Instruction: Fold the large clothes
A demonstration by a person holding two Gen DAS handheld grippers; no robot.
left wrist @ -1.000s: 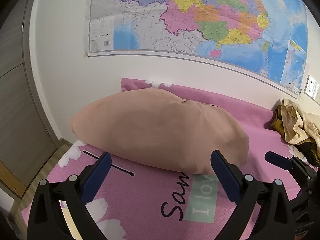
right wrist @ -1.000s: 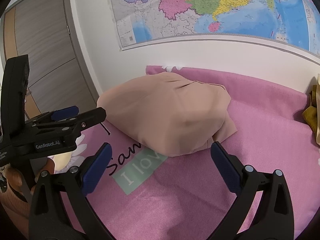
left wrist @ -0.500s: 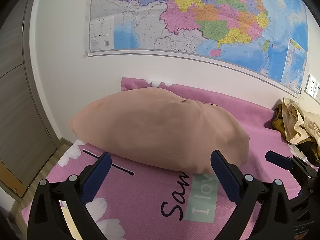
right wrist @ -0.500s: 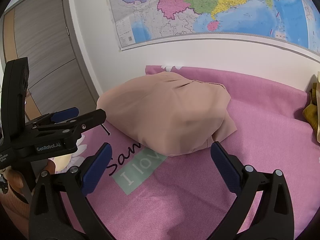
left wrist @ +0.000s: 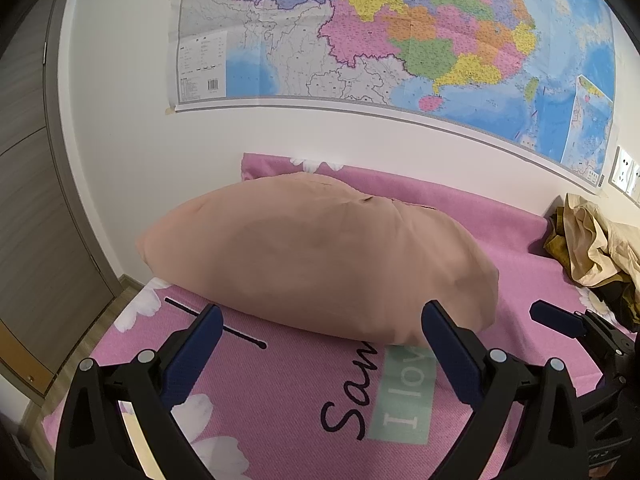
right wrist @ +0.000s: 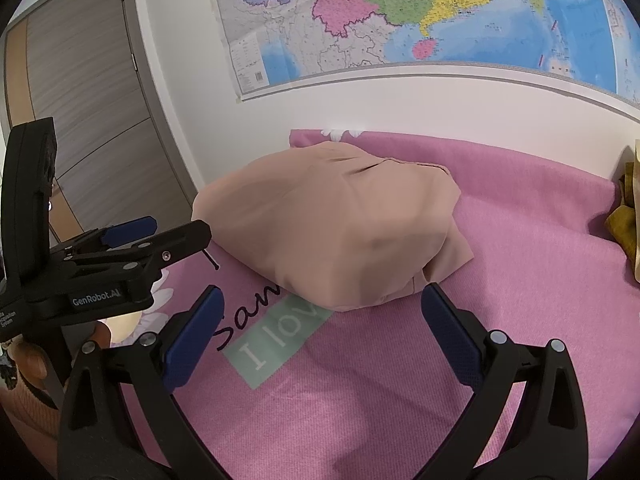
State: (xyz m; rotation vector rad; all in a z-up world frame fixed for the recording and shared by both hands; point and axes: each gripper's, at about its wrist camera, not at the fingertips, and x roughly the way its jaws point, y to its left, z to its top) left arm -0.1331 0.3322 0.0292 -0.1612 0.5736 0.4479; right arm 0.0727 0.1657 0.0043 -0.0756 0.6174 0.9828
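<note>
On the pink bed (left wrist: 280, 392), against the wall under the map (left wrist: 400, 40), your folded tan garment (left wrist: 320, 264) lies in a rounded bundle, one flap poking out at its right edge. Your left tongs (left wrist: 320, 344) hang just short of it, jaws spread wide, gripping nothing. Your right tongs (right wrist: 320, 328) sit alongside, equally wide and empty. Off to the right, a crumpled yellow heap (left wrist: 592, 248) waits near the wall.
</note>
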